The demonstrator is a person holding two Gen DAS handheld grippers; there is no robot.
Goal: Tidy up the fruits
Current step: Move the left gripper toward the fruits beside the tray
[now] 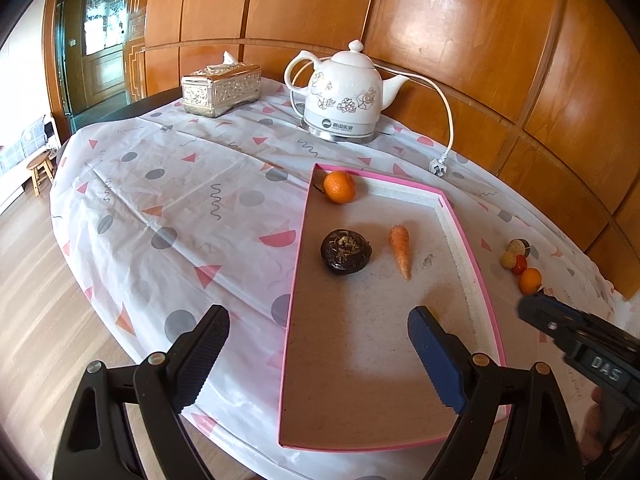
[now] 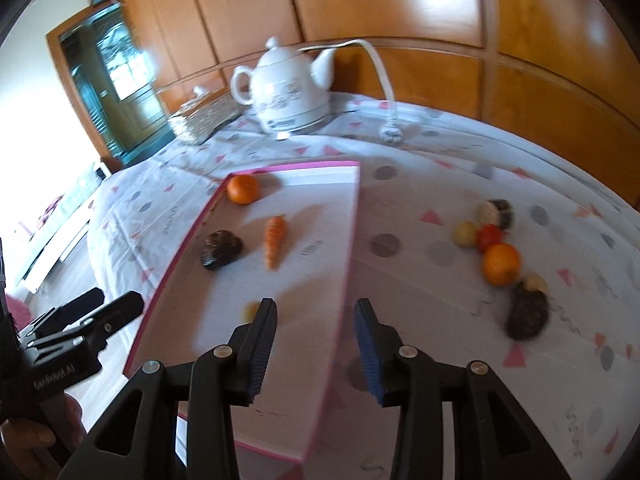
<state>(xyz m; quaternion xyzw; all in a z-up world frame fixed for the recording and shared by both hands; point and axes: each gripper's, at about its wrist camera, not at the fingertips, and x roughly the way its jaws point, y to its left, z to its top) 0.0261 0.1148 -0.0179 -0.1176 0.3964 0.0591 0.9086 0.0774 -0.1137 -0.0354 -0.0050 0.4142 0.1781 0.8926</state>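
Right wrist view: I'm hovering the right claw (image 2: 315, 344) jaws apart, empty; ahead-left, the tray (image 2: 348, 240) is holding three items, ahead-right five fruits (image 2: 500, 263) are waiting.

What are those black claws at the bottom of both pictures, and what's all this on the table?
They are hand-held grippers; a person holds one in each hand, with a camera on each looking along its fingers. One picture comes from the left gripper, the other from the right gripper. Both stand open, holding nothing. On the patterned tablecloth lies a pink tray with an orange, a carrot and a dark round fruit. More small fruits wait beside the tray. Behind stand a white kettle and a tissue box.
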